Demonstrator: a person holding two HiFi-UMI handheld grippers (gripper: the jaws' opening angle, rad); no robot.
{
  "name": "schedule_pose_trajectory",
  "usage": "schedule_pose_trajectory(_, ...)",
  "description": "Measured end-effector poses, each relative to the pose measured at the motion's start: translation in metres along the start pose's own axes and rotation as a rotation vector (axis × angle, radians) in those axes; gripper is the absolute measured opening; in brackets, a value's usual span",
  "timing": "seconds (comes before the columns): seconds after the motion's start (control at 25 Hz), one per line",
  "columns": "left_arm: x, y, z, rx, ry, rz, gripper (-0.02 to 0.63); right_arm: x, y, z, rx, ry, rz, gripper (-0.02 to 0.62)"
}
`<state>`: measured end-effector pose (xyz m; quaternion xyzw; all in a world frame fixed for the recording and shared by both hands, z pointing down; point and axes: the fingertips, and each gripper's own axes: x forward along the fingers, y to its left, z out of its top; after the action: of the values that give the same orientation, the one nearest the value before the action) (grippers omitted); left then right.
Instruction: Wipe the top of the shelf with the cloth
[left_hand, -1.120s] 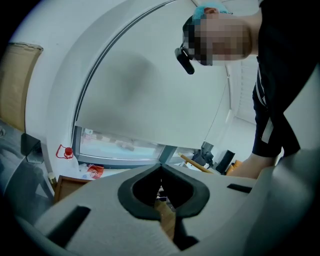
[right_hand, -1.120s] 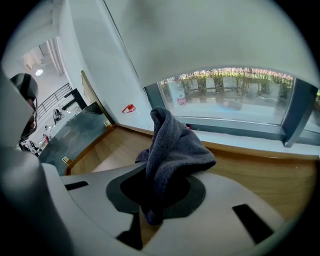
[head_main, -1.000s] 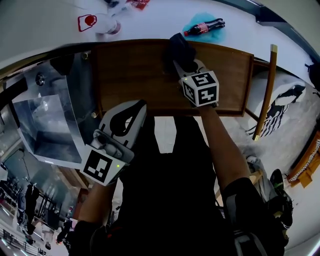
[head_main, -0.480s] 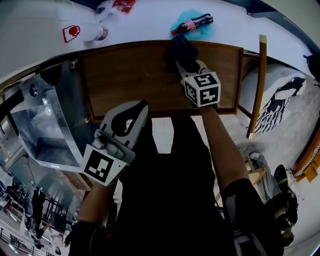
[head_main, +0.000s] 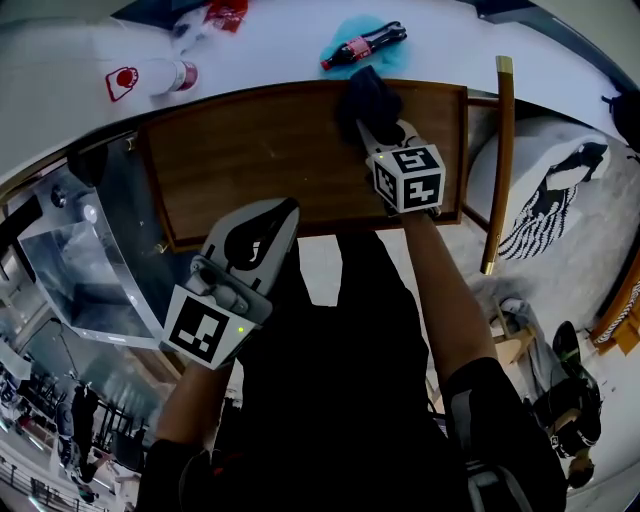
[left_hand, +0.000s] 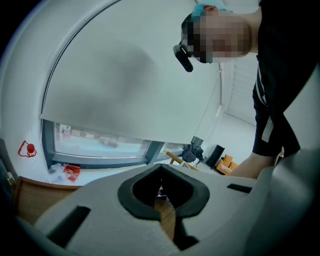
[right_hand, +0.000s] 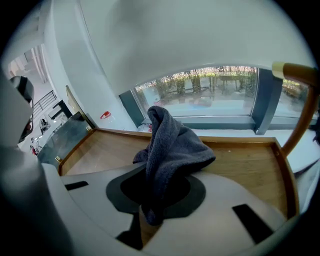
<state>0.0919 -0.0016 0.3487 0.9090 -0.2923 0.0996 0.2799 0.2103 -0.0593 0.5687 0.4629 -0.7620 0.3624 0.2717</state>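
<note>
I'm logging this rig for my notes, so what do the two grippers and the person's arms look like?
The left gripper and right gripper are pale grey moulded shells with black padding lining the jaws. Each carries a cube of black-and-white square markers; a small green light glows by the left one. The person wears a black short-sleeved top.

R gripper (head_main: 382, 132): R arm (head_main: 440, 290) stretched fwd, forearm bare. Jaws clamped on cloth (right_hand: 170, 150), bunched just ahead of them. L gripper (head_main: 280, 212): held back near torso, lower-left of R, tips angled up. Jaws together, nothing btwn. L forearm (head_main: 195, 400) tucked close.
</note>
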Motion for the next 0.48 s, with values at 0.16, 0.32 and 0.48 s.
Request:
schedule_pose_trajectory(0.16, 0.009, -0.008, 0.0, 0.005, 0.006, -0.01, 0.018, -0.009, -0.015, -0.003, 0.016, -0.003, -0.02, 0.051)
schedule_pose_trajectory(0.32, 0.017, -0.015, 0.001, 0.012, 0.008, -0.02, 0.018, -0.017, -0.03, -0.006, 0.032, -0.006, -0.045, 0.051)
schedule_pose_trajectory(0.48, 0.024, -0.022, 0.001, 0.012, 0.012, -0.029, 0.018, -0.025, -0.044, -0.009, 0.047, 0.001, -0.073, 0.051)
